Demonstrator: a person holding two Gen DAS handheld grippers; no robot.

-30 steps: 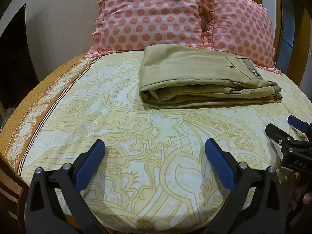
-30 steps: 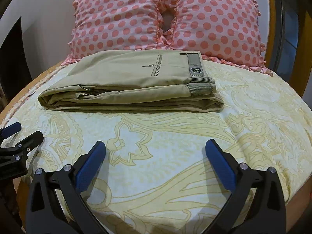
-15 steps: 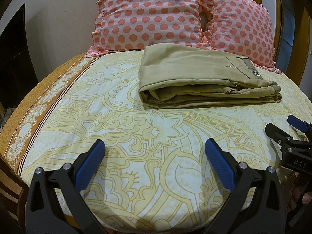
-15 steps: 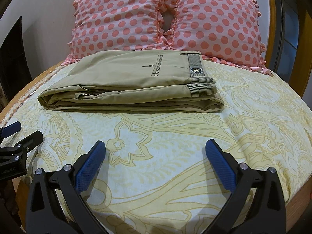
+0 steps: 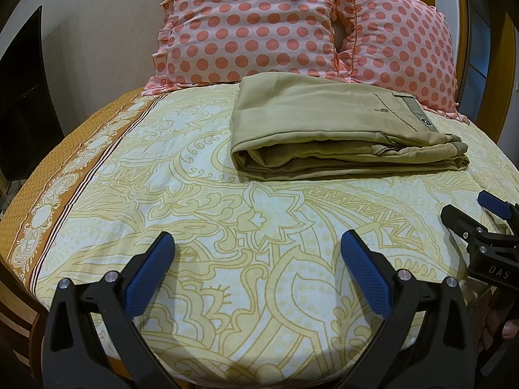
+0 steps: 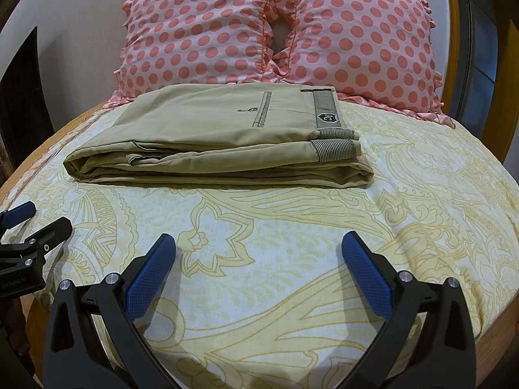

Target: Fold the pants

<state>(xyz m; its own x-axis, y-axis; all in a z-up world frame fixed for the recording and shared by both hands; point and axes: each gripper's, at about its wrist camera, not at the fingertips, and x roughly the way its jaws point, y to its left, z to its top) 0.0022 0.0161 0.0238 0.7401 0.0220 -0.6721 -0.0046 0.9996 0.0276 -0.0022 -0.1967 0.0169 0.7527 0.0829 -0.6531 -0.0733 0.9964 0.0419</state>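
Hovering low in frame, you are keeping both the left gripper (image 5: 256, 246) and the right gripper (image 6: 258, 246) spread wide and empty, because the pants (image 6: 220, 139) are lying folded mid-frame on the bed (image 6: 292, 243).

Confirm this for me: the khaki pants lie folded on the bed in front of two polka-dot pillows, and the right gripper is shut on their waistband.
One part is wrong. The right gripper is open and holds nothing; the right wrist view shows it apart from the khaki pants. The rest stands: the pants lie folded on the bed in front of two polka-dot pillows.
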